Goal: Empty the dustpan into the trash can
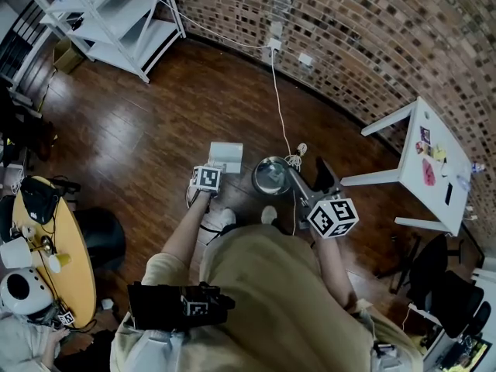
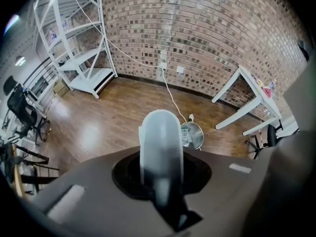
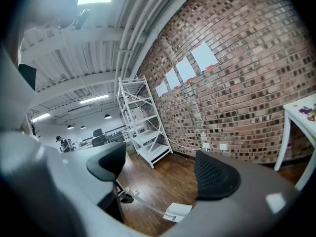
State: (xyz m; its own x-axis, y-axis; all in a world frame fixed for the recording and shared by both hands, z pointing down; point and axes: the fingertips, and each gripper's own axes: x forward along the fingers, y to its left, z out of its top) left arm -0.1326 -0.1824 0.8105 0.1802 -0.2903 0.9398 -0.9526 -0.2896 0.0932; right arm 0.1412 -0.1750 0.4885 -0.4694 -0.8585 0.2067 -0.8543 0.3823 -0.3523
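Wood floor (image 1: 139, 138) lies below; left gripper (image 1: 209, 169) pinches the dustpan (image 1: 226, 156) handle, which hides most of the pan; right gripper (image 3: 160, 171) has its jaws spread, empty.

One dustpan (image 1: 225, 156), one trash can (image 1: 271, 176) — one shelf rack (image 1: 155, 36), one white table (image 1: 435, 142), seemingly one round table (image 1: 74, 266).

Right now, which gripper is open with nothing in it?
The right gripper: its jaws stand wide apart with nothing between them. The left gripper is closed on the dustpan, gripping its handle.
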